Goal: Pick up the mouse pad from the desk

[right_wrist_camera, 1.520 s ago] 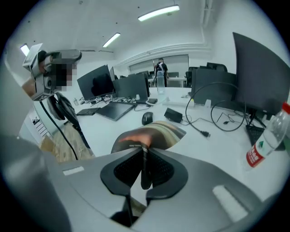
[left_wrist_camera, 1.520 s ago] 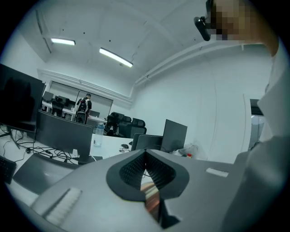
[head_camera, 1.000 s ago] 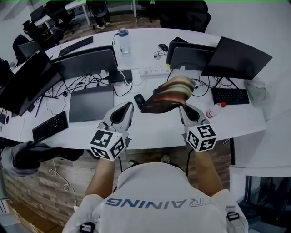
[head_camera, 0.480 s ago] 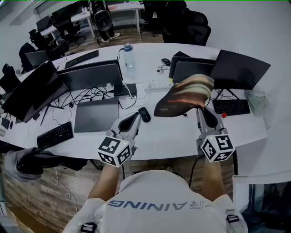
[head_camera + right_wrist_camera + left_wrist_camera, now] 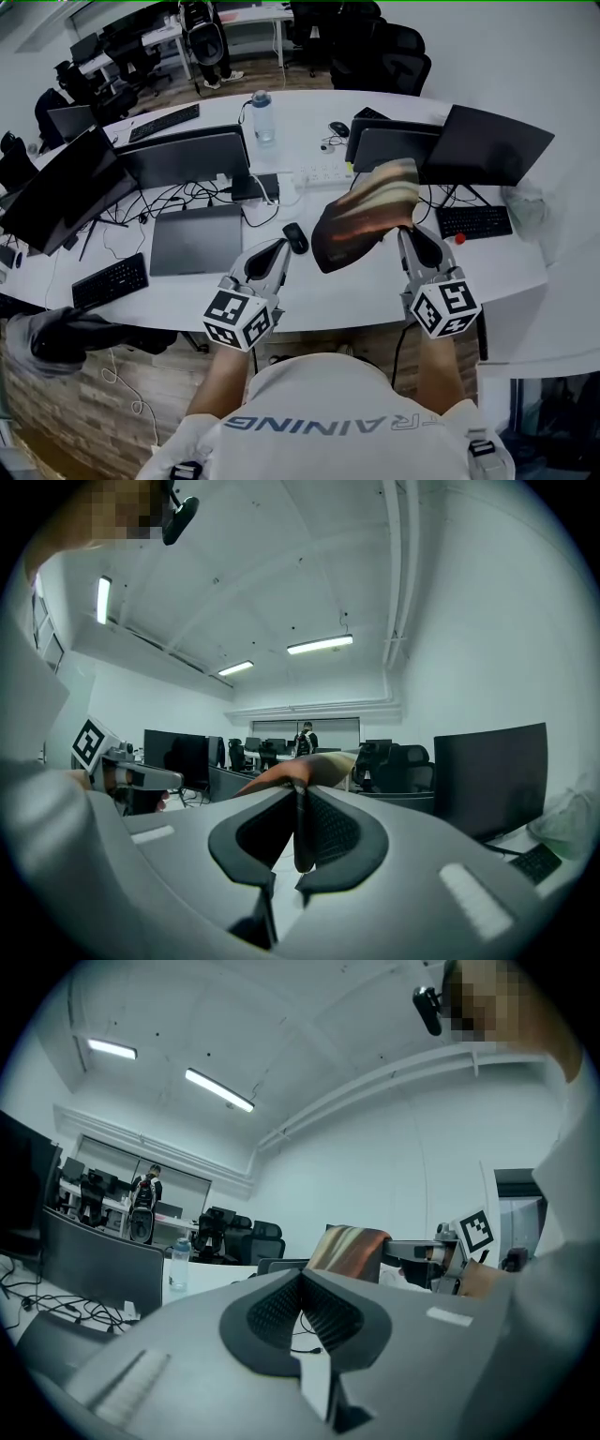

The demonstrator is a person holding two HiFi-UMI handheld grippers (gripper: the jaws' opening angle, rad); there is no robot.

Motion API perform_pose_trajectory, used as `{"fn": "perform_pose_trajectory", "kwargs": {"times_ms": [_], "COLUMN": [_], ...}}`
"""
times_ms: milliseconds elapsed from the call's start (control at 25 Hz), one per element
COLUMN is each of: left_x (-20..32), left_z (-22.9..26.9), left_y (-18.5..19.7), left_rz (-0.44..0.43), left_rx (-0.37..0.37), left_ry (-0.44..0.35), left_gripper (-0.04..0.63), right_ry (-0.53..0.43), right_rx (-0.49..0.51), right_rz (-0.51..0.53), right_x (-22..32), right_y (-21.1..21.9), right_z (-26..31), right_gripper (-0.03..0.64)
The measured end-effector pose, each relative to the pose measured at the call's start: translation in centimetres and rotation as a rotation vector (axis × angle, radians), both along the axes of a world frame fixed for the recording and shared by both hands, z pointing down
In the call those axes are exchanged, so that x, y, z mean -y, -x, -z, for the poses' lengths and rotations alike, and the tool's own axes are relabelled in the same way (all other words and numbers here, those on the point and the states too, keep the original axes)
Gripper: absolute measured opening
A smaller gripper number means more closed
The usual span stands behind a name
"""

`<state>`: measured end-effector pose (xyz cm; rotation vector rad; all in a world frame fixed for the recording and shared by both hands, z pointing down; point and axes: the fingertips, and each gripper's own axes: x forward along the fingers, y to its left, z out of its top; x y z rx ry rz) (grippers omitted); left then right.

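Observation:
The mouse pad (image 5: pixel 361 214), patterned in brown, orange and cream, hangs in the air above the white desk (image 5: pixel 356 281), curled and drooping to the left. My right gripper (image 5: pixel 406 232) is shut on its right edge. In the right gripper view the pad (image 5: pixel 302 769) runs as a thin edge out from between the closed pads of that gripper (image 5: pixel 299 803). My left gripper (image 5: pixel 277 251) hovers over the desk's front edge to the pad's left, shut on nothing. In the left gripper view its pads (image 5: pixel 302 1281) meet, with the pad (image 5: pixel 349 1251) beyond them to the right.
A black mouse (image 5: pixel 295 236) lies on the desk just below the pad. Behind it are a closed laptop (image 5: pixel 192 239), dark monitors (image 5: pixel 187 155), a power strip (image 5: pixel 323 173) with cables, a water bottle (image 5: pixel 262 116) and keyboards (image 5: pixel 473 221). A red-capped bottle (image 5: pixel 457 240) lies at right.
My right gripper has risen with the mouse pad, which now droops lower on its left side. The left gripper has stayed where it was.

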<state>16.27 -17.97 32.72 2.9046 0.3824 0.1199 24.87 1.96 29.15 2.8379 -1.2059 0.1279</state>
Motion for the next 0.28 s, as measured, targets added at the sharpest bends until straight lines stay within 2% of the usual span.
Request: {"fn": "perform_pose_trajectory", "kwargs": {"times_ms": [280], "left_x": [0.9], "left_z": [-0.69], "left_y": [0.35], "left_rz": [0.017], "left_rx": [0.018], "left_ry": [0.013], "left_gripper": [0.0], "right_ry": [0.022], "right_rx": [-0.008], "right_rz": [0.004], "right_x": [0.81], "right_y": [0.28], "right_z": [-0.27], "right_gripper": [0.048]}}
